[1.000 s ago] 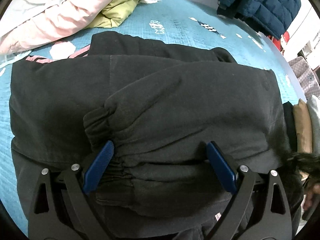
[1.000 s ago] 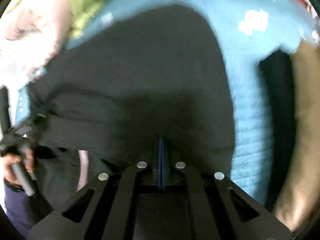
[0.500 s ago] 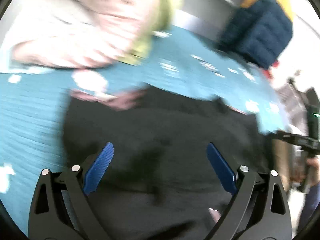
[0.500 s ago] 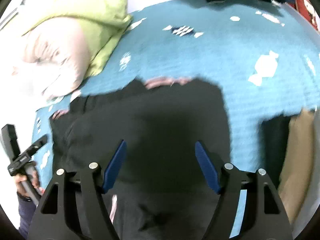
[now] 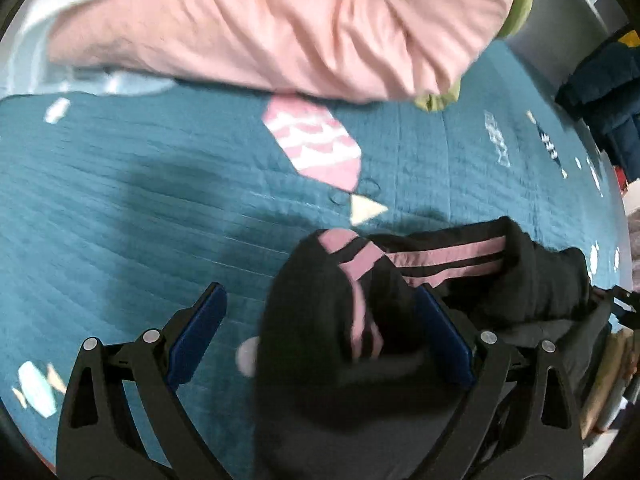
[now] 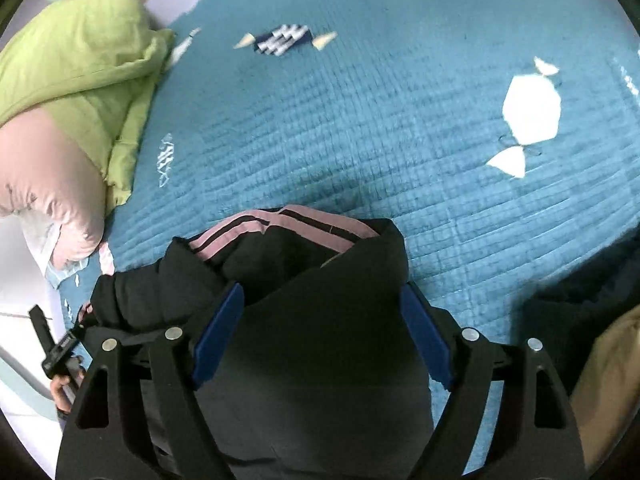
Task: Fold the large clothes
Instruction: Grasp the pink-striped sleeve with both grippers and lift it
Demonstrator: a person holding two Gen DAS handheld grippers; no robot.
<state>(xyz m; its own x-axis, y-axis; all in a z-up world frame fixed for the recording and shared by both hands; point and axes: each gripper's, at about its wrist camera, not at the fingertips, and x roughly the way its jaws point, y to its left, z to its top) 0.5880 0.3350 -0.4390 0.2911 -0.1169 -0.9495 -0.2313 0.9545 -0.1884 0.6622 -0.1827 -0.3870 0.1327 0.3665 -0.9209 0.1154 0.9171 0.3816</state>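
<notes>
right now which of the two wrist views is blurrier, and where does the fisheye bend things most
Left wrist view is blurrier: the pink quilt and the black garment smear. Right wrist view is sharper, the teal bedspread stitching crisp mid-frame, softening toward the green pillow. Both views bow the stitch lines near the dark rim.

Teal quilted bed [image 6: 360,120]: folded black garment [image 6: 320,320], pink and green bedding [image 6: 72,80] lying on it.

black pink-striped garment [image 6: 304,312], folded, bunched on teal quilt [image 6: 400,120]
</notes>
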